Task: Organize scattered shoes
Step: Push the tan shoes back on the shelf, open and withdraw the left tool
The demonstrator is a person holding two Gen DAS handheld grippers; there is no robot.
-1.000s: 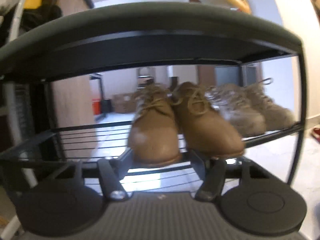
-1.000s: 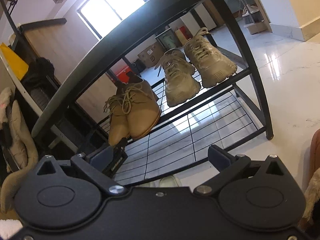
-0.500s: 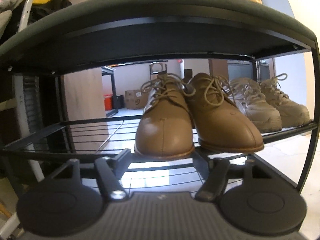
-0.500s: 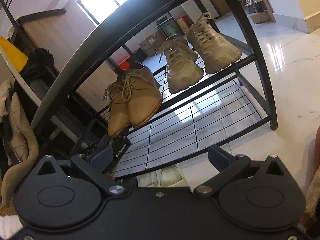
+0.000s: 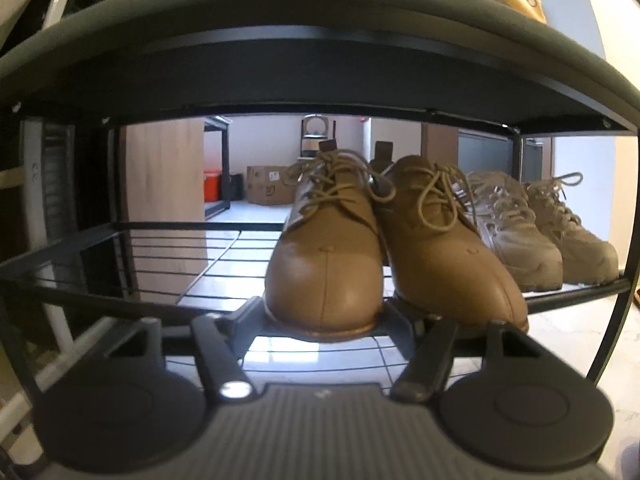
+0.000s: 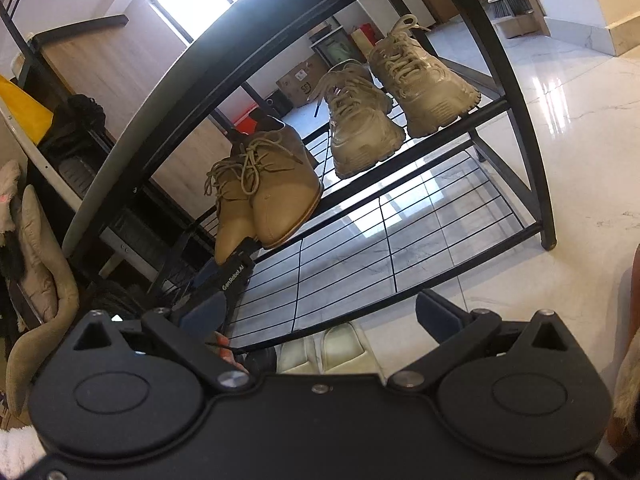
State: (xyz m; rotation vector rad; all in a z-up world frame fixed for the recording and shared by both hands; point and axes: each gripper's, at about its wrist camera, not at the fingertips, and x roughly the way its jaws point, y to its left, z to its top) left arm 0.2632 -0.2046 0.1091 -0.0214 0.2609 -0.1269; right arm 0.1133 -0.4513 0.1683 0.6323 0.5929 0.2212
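A pair of tan leather lace-up shoes stands on the middle wire shelf of a black shoe rack (image 5: 120, 300). The left tan shoe (image 5: 326, 276) sits between the fingers of my left gripper (image 5: 324, 322), whose jaws flank its toe; the right tan shoe (image 5: 448, 264) is beside it. A pair of beige sneakers (image 5: 520, 236) stands to the right. In the right wrist view the tan shoes (image 6: 268, 200) and sneakers (image 6: 392, 100) show, with the left gripper's finger (image 6: 236, 276) under the toe. My right gripper (image 6: 320, 312) is open and empty, away from the rack.
The lower wire shelf (image 6: 400, 248) is bare. Pale slippers (image 6: 324, 352) lie on the floor under the rack. Coats and bags (image 6: 36, 248) hang at the left. Glossy tiled floor (image 6: 580, 120) spreads to the right.
The left gripper has come closer to the tan shoes, its fingers now beside the left shoe's toe. The right gripper has drifted lower and nearer the rack.
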